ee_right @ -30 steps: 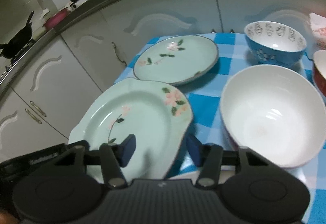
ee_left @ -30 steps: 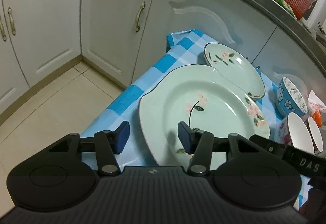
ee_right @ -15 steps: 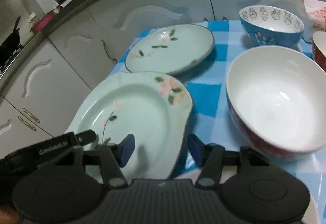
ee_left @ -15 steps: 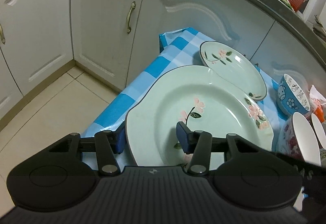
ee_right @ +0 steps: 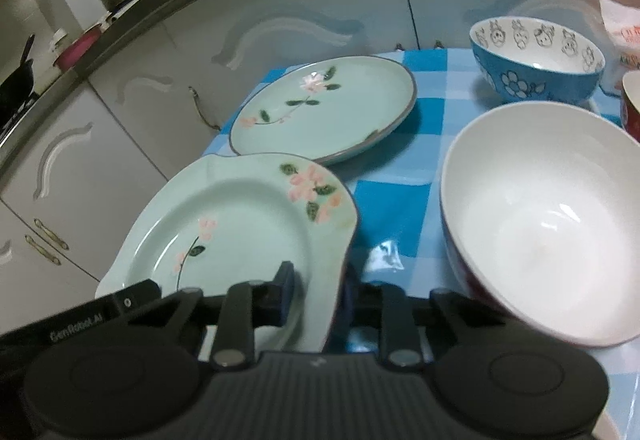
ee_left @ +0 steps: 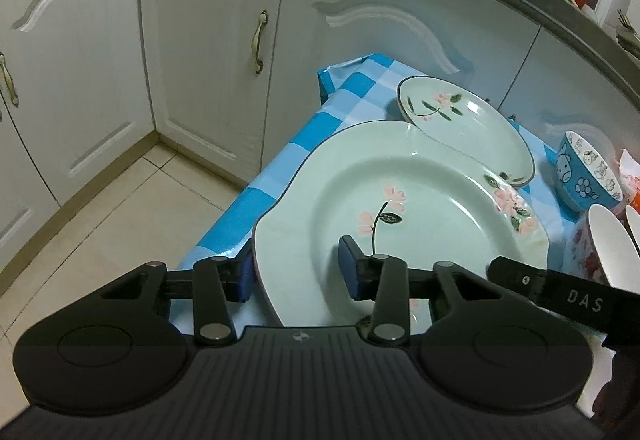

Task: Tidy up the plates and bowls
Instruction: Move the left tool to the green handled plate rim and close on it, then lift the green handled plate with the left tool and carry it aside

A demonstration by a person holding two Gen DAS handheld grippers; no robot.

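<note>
Two grippers straddle scalloped plate [ee_left: 420,207] rim | plate tilted, far edge raised

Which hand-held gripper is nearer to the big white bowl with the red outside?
Right. The right hand-held gripper straddles the wavy green plate's rim right beside the white bowl; the left hand-held gripper straddles the plate's opposite rim, farther away.

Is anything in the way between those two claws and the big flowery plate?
Nothing visible. The left gripper and the right gripper each straddle an edge of the scalloped plate, one finger above and one below. The round plate sits behind it.
</note>
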